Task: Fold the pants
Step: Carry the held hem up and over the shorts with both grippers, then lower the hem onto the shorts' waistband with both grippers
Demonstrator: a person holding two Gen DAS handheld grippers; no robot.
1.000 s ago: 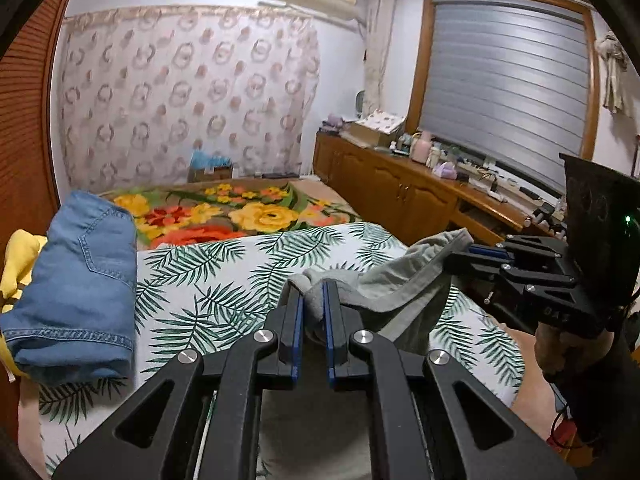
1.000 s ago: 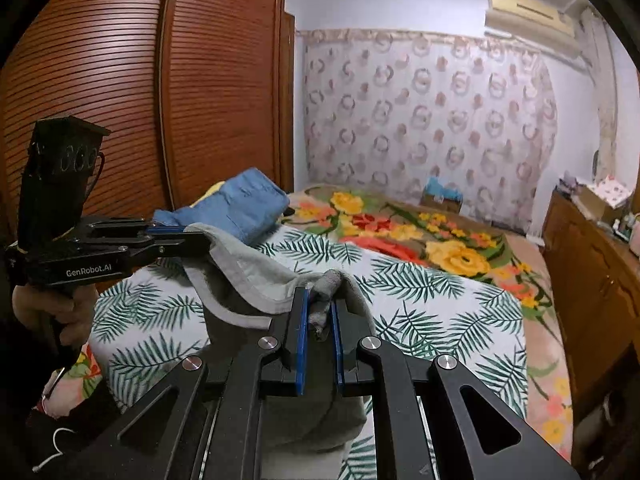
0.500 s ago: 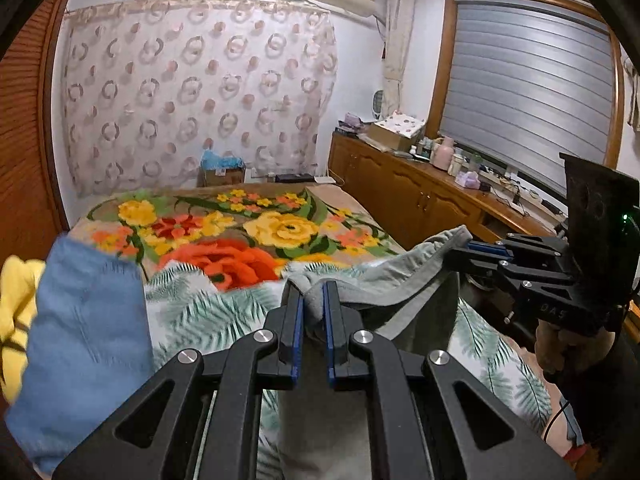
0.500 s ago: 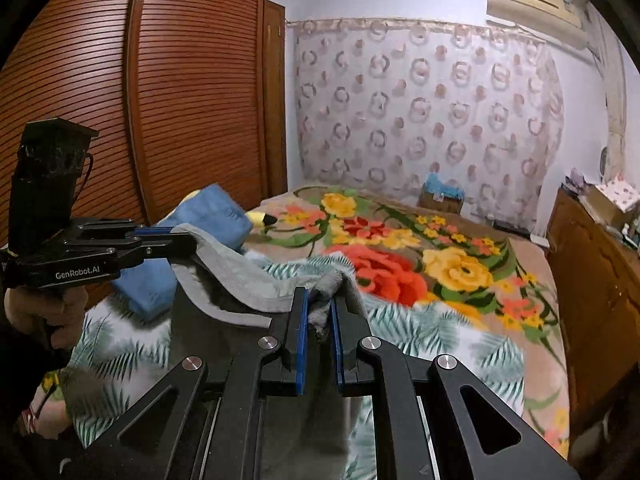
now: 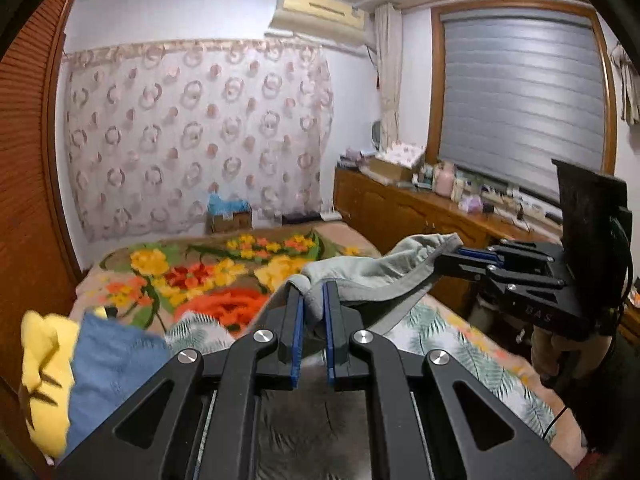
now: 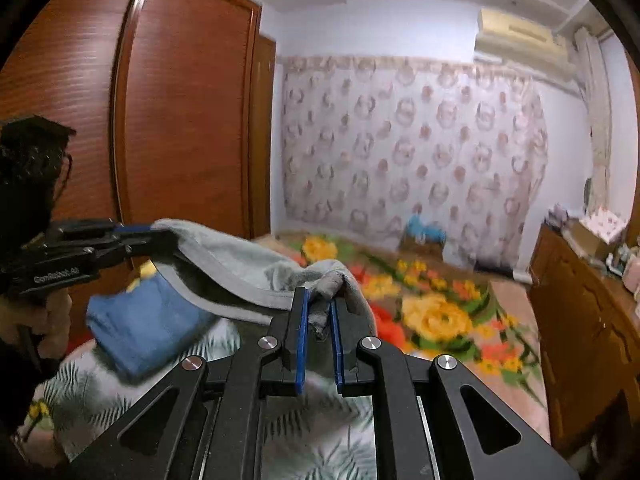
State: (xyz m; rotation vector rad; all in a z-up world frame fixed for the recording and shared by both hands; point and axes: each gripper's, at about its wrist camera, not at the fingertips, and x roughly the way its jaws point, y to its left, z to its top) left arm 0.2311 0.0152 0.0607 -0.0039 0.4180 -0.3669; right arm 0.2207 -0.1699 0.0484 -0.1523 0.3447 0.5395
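The gray pants (image 5: 372, 270) are held up in the air between both tools, stretched across by the waistband, so nothing of the pinched edge is touching the bed (image 5: 452, 328). The left tool (image 5: 312, 312) is clamped together on one bunched corner of the waistband, with a wad of gray fabric squeezed between its blue pads (image 5: 297, 336). The right tool (image 6: 319, 320) is clamped the same way on the other corner, a little nub of cloth poking up between its fingers. Seen from the left tool, the right tool (image 5: 448, 258) sits off to the right with the waistband sagging in a shallow curve between the two; seen from the right one, the left tool (image 6: 160, 234) is off to the left, gripped by a hand (image 6: 40, 320) that is only partly visible. The rest of the pants hangs down below and in front of both tools, over the leaf-print sheet (image 6: 80, 400). A folded pair of blue jeans (image 6: 140, 328) is lying on the bed to the left of the tools, with something yellow (image 5: 44, 364) next to it. Farther ahead, a flowered blanket (image 6: 436, 316) is spread over the bed. A wooden cabinet (image 5: 400, 216) runs along the right side, a wardrobe (image 6: 180, 120) along the left.
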